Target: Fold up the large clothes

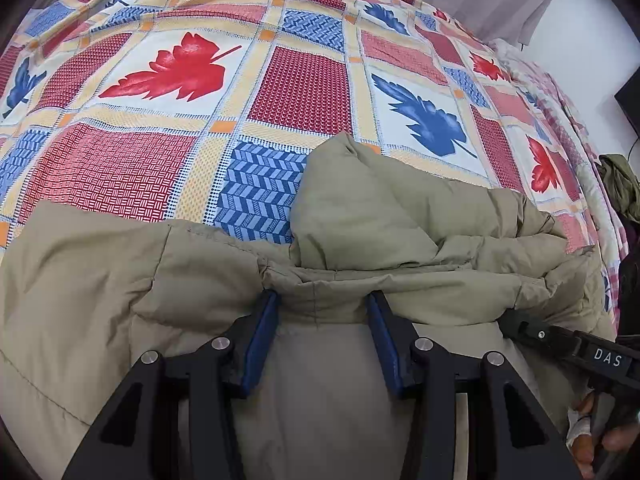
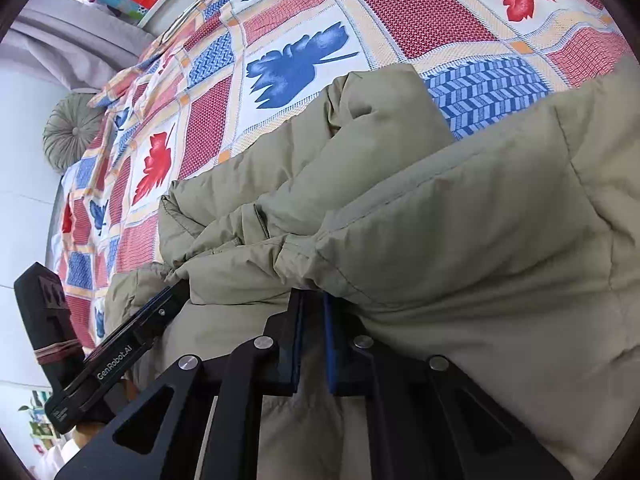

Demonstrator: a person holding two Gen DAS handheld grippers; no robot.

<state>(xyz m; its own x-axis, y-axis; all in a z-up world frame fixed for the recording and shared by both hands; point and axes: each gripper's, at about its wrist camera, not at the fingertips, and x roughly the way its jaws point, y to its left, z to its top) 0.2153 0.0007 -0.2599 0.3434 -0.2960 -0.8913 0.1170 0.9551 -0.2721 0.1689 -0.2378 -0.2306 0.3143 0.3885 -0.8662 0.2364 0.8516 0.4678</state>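
Note:
A large khaki padded jacket (image 1: pixel 400 220) lies bunched on the bed's near side, one part folded up in a hump. My left gripper (image 1: pixel 322 300) has its blue pads partly closed on a thick fold of the jacket, and the fabric puckers at the fingertips. My right gripper (image 2: pixel 314 300) is shut on another fold of the jacket (image 2: pixel 460 220), with its pads almost together. The right gripper (image 1: pixel 520 326) also shows in the left wrist view, its tip buried in the jacket's right end. In the right wrist view the left gripper (image 2: pixel 168 300) reaches into the jacket's left end.
The bed is covered by a patchwork sheet (image 1: pixel 304 88) with red and blue leaves. A round green cushion (image 2: pixel 70 132) lies at the far end. Dark green clothing (image 1: pixel 620 184) hangs off the bed's right side. A hand (image 1: pixel 592 444) holds the right gripper.

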